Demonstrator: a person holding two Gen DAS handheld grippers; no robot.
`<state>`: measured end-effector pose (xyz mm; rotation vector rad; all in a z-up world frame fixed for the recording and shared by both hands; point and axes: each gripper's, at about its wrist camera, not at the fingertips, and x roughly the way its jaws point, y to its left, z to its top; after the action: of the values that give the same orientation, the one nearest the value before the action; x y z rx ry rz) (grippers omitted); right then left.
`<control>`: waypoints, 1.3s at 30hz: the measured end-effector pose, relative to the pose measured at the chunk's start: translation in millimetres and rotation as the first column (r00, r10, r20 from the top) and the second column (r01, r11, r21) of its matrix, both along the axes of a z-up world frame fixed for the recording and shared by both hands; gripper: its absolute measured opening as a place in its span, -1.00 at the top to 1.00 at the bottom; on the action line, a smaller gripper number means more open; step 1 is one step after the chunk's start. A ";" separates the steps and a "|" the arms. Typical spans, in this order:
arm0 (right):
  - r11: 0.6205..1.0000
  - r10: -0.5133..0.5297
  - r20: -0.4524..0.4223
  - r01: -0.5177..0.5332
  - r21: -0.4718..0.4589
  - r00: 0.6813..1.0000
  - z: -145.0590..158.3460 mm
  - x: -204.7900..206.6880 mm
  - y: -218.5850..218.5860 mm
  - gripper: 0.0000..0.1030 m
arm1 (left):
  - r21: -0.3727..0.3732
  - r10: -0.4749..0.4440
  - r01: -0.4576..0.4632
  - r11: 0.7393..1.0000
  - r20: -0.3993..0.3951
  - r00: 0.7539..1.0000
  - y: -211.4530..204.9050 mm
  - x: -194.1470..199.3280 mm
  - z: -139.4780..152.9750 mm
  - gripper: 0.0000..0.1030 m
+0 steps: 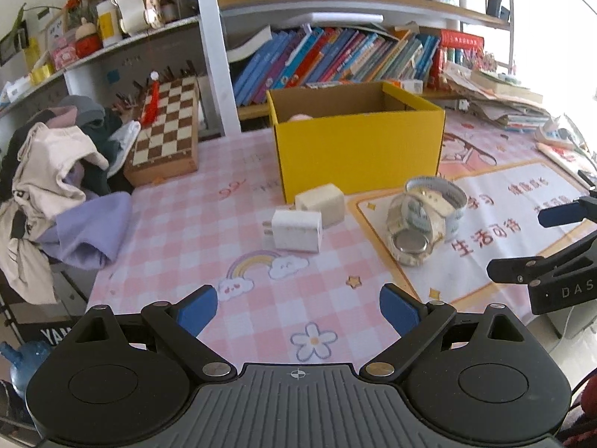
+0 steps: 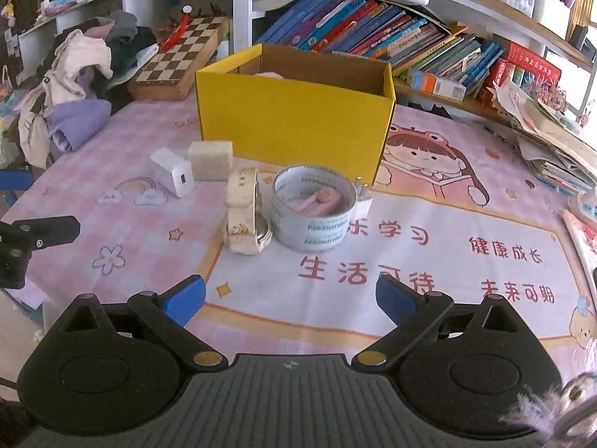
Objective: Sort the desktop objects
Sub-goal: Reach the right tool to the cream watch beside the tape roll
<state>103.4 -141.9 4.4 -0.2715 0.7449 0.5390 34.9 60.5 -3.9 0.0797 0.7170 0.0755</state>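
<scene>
A yellow cardboard box (image 1: 358, 149) (image 2: 294, 119) stands open at the middle of the desk, something pink inside. In front of it lie a white charger plug (image 1: 296, 230) (image 2: 173, 176), a cream block (image 1: 321, 203) (image 2: 210, 159), a cream watch (image 1: 412, 240) (image 2: 244, 216) and a tape roll (image 1: 444, 196) (image 2: 312, 207) with a pink item inside. A small white plug (image 2: 362, 199) leans behind the roll. My left gripper (image 1: 298, 308) is open and empty, short of the charger. My right gripper (image 2: 291, 296) is open and empty, short of the watch and roll.
A pile of clothes (image 1: 56, 171) (image 2: 74, 86) lies at the left edge. A chessboard case (image 1: 166, 130) (image 2: 179, 56) leans behind it. Books (image 1: 335, 59) (image 2: 373, 37) fill the shelf behind the box. Stacked papers (image 2: 552, 138) sit at the right. A pink mat (image 2: 429, 246) covers the desk.
</scene>
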 end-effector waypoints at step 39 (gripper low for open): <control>0.999 0.020 -0.069 -0.023 -0.038 0.997 -6.6 11.9 11.0 -0.59 | -0.013 -0.103 0.103 0.995 -0.064 0.993 -13.2 19.3 -14.5 -0.86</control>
<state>115.4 -131.0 -2.3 -0.2986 0.8204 0.5570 54.2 47.3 -18.4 0.1101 0.7768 -0.0295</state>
